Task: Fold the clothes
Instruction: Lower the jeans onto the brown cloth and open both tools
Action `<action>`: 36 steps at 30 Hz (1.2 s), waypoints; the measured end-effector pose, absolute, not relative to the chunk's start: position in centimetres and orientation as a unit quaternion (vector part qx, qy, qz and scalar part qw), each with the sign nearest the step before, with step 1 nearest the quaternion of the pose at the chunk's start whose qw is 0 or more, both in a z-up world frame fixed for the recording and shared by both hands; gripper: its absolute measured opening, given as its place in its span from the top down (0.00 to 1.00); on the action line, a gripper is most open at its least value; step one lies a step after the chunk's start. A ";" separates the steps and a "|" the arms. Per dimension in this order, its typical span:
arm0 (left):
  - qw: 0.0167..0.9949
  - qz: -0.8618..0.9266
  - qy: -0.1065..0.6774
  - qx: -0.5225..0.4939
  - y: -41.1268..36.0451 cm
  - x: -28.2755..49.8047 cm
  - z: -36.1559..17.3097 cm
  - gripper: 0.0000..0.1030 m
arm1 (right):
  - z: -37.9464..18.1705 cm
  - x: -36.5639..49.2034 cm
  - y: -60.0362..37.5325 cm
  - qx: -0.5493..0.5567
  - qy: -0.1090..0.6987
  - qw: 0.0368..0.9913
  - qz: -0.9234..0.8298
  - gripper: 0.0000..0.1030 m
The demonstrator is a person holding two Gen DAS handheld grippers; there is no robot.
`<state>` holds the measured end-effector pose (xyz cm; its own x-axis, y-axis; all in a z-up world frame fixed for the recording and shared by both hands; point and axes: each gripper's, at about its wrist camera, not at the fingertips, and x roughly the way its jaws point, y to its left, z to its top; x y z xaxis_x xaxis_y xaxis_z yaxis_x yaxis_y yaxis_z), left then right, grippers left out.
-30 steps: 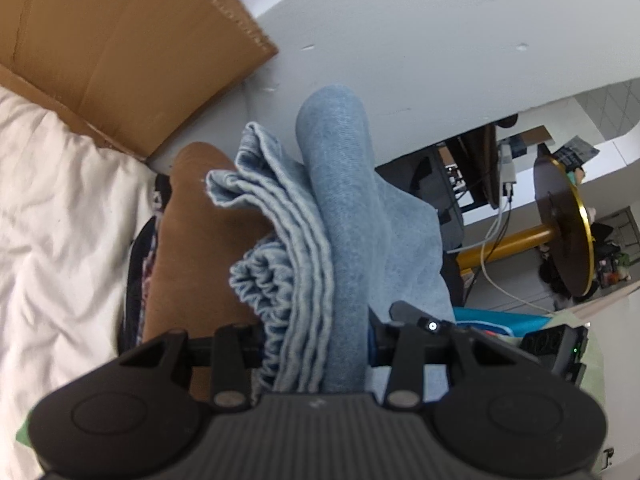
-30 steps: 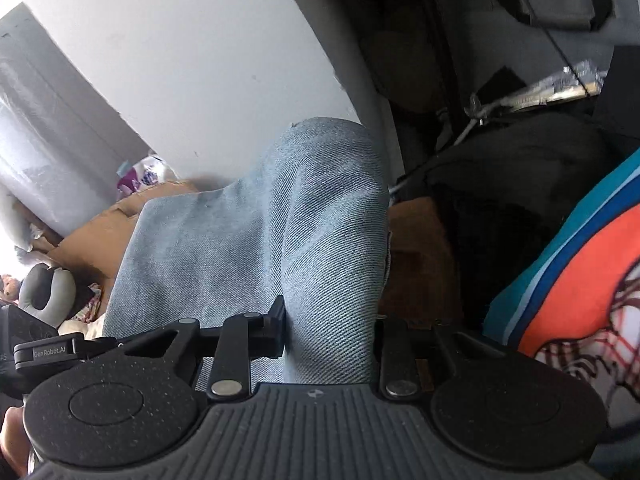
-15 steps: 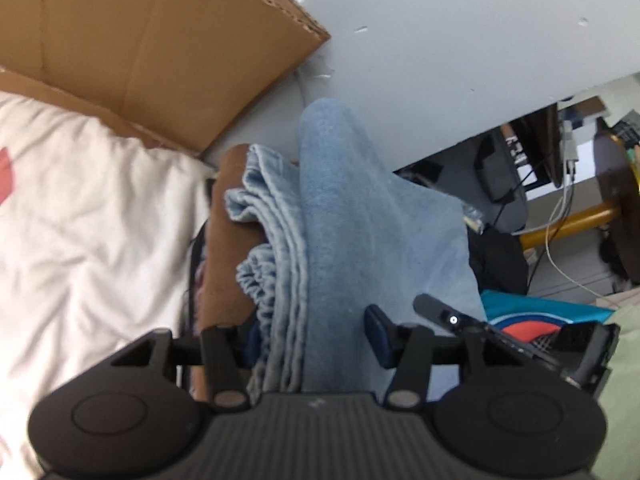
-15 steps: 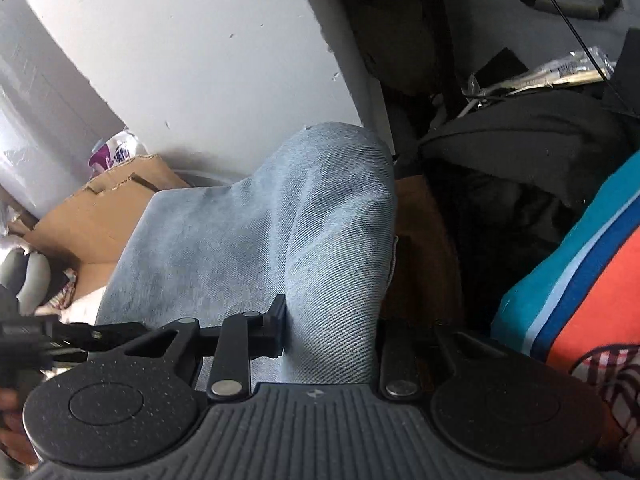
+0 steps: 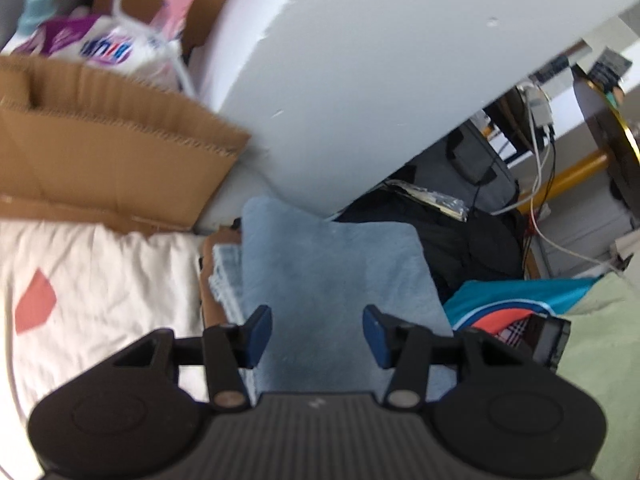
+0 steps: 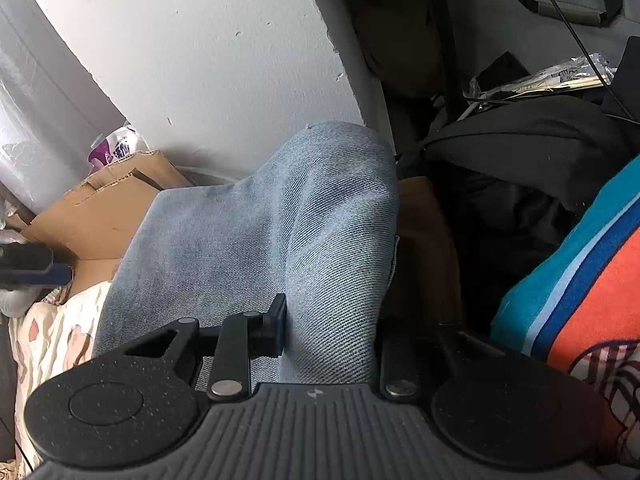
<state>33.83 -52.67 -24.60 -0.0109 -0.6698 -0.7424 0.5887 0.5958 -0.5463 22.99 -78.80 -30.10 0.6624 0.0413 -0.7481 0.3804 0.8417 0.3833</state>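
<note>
Only blurred, perhaps purple lettering on the white plastic package [image 5: 120, 50], nothing legible.

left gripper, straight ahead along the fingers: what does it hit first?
Most likely the folded blue denim: the open left gripper points at it, and the fabric already lies between its fingers. Past the denim's far edge stands the white wall; depth is unclear.

left view: motion-blurred throughout; print on the pack [image 5: 108, 46] unreadable
jeans [image 5: 340, 280]: near end hidden under the left gripper [image 5: 317, 334] body
brown cloth [image 6: 426, 248]: mostly covered by jeans, only a strip shows
right gripper [image 6: 330, 330]: right finger hidden behind the denim fold
striped cloth [image 6: 580, 272]: cut off by the right edge
bedsheet [image 5: 88, 280]: cut off at left edge
</note>
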 end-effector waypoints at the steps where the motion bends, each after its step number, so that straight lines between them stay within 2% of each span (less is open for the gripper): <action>1: 0.700 -0.452 0.552 -0.032 -53.2 33.7 -24.6 0.52 | -30.1 23.0 -78.8 0.263 0.400 0.873 -0.098 0.71; 8: 0.686 -0.457 0.566 -0.002 -55.8 32.5 -26.8 0.55 | -29.7 23.1 -78.6 0.254 0.402 0.874 -0.097 0.71; 20: 0.705 -0.424 0.563 0.083 -57.1 31.8 -29.9 0.56 | -28.8 23.8 -77.4 0.222 0.404 0.883 -0.087 0.71; 24: 0.716 -0.411 0.550 0.122 -57.6 30.9 -31.4 0.56 | -28.7 24.0 -77.3 0.220 0.408 0.883 -0.078 0.67; 27: 0.723 -0.403 0.547 0.124 -57.6 30.7 -31.8 0.56 | -27.9 24.3 -76.9 0.172 0.425 0.883 -0.105 0.53; 30: 0.722 -0.411 0.540 0.134 -57.6 30.4 -31.6 0.56 | -27.1 24.4 -77.0 0.152 0.436 0.877 -0.132 0.53; 36: 0.721 -0.422 0.533 0.131 -57.3 30.2 -31.5 0.56 | -24.6 23.2 -76.8 0.135 0.397 0.895 -0.152 0.53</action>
<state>30.18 -57.28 -31.48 0.0757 -0.4692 -0.8799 0.7494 0.6088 -0.2602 23.23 -76.84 -24.58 0.6383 -0.1642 -0.7521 0.3793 0.9172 0.1217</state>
